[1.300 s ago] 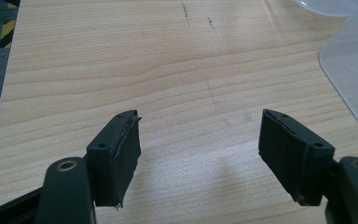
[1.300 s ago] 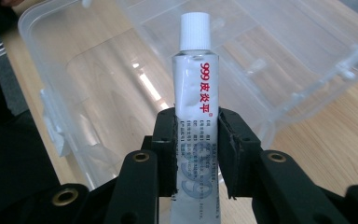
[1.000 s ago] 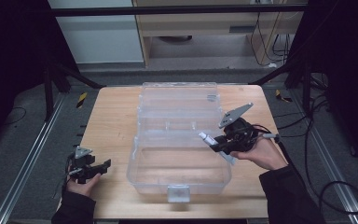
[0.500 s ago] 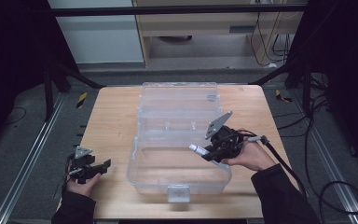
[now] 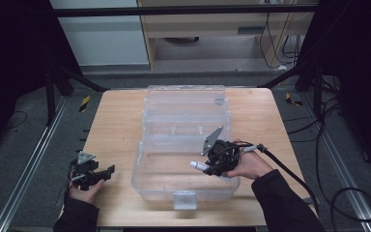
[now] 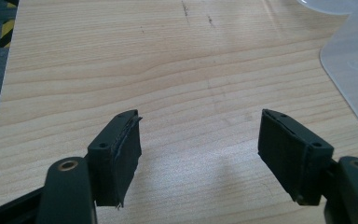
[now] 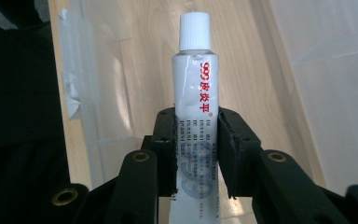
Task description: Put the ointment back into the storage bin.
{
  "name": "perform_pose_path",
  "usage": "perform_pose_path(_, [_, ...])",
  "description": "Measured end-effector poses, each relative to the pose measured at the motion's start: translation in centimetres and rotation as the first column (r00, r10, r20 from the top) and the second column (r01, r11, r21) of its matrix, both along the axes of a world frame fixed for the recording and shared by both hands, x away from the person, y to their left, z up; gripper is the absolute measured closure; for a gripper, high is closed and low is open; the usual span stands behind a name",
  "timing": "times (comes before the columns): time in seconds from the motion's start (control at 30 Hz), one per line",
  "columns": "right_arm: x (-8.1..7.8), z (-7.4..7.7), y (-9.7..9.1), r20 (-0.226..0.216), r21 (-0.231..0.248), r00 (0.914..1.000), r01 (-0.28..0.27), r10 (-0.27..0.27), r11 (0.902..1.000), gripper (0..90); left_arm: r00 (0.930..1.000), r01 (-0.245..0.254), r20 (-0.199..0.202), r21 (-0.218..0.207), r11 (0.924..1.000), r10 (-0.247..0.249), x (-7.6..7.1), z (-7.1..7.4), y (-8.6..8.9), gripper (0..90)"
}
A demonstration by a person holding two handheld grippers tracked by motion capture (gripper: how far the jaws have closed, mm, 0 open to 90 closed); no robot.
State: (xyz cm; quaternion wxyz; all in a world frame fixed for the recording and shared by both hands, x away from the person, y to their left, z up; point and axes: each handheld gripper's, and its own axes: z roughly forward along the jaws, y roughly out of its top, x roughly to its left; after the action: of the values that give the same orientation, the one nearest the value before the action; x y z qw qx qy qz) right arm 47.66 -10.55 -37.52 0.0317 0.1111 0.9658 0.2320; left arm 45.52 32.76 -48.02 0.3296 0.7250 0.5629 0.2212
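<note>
While your right claw (image 5: 204, 166) is clamped on the white tube (image 7: 195, 93) with red lettering, pads pressing both sides of its body and the ribbed cap pointing away from you, the tube sits low inside the near right part of the clear plastic box (image 5: 183, 121). Your left claw (image 5: 107, 170) rests at the near left of the bench (image 5: 116, 121), well apart from the box, its jaws standing apart over bare wood with nothing between them.
</note>
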Motion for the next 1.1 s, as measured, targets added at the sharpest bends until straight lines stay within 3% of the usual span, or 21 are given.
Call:
perform_pose_path(0.5, [0.2,-3.1,1.4,-0.035,-0.09,0.9971,-0.071,0.068,0.9934,69.4,1.0,0.002,-0.002,0.0,1.0,-0.002,0.0,0.0,0.0,29.3])
perform_pose_path(0.87, [0.4,-5.1,2.3,-0.058,-0.179,0.9921,-0.12,0.111,0.9765,69.4,1.0,0.004,-0.002,0.0,1.0,-0.004,0.0,0.0,0.0,29.3])
perform_pose_path(1.1, [0.3,-6.0,2.4,-0.066,-0.19,0.9906,-0.13,0.12,0.9732,69.4,1.0,0.004,-0.001,0.0,1.0,-0.004,0.0,0.0,0.0,29.3])
